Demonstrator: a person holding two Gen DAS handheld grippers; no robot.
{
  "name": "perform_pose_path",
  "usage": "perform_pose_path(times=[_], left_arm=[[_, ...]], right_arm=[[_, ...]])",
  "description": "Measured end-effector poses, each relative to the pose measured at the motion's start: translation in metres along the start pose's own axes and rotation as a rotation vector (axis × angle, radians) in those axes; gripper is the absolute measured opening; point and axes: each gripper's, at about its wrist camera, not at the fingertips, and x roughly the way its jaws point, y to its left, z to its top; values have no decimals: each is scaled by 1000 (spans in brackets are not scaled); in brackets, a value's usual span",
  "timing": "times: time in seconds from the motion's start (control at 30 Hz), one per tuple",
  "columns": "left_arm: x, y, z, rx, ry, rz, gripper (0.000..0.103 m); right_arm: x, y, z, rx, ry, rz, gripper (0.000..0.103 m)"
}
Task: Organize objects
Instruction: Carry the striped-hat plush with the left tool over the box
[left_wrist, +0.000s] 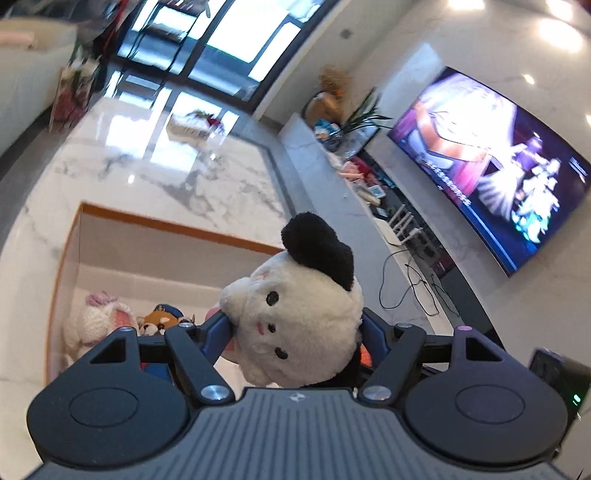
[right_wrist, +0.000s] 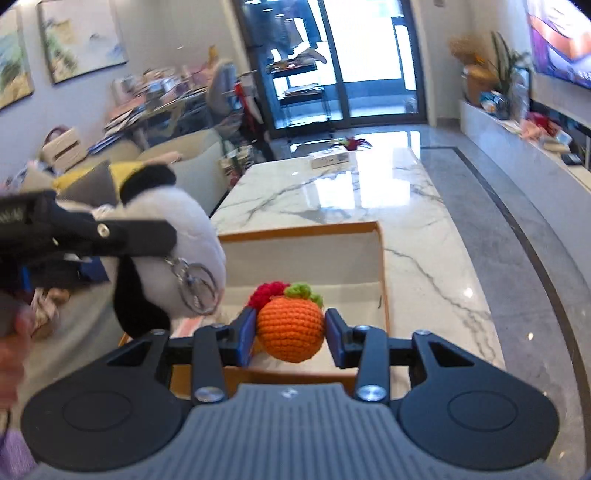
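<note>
**Above the open box, both grippers carry a soft toy**

Above the marble table (right_wrist: 369, 195), the left gripper (left_wrist: 295, 332) holds a white plush dog (left_wrist: 295, 314) with black ears. Its fingers press on both sides of the toy's head, so the jaws are closed on it at a medium width. From the right wrist view, the same plush hangs at the left of the scene, and a metal key ring (right_wrist: 195, 288) dangles from it.

The right gripper (right_wrist: 290, 332) holds a crocheted orange (right_wrist: 290, 328) with a green knitted top. The blue pads touch the ball on both sides, about half open, and the ball sits firmly between them. A small red knitted piece (right_wrist: 267, 291) shows just behind it, but it is not clear what this is.

Below both grippers stands a white box (right_wrist: 380, 258) with an orange rim, on the near end of the table. Inside it, at the left, a white and pink plush (left_wrist: 99, 325) and a brown plush (left_wrist: 159, 319) already lie side by side.

The step in hand seems to be the carrying of both toys toward the box. The next move probably calls for lowering each gripper over a free part of the box floor, and opening the jaws only when the toy is low inside. The dangling key ring could catch on the rim, so the left hand should pass well over it.
</note>
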Motion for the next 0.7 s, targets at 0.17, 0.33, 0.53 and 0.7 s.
perform_pose_path(times=[0.17,0.33,0.53,0.7], left_arm=[[43,21,0,-68,78,6,85],[79,42,-7,-115,158,59,85],[104,58,-16,-162,231,72,87],[119,66,-27,-155,286,115,88]], right_arm=[[14,-8,3,54,4,2,42],[36,-21,0,112,42,-2,42],[55,-32,-8,121,77,-15,42],[65,-38,-14,133,109,-12,42]])
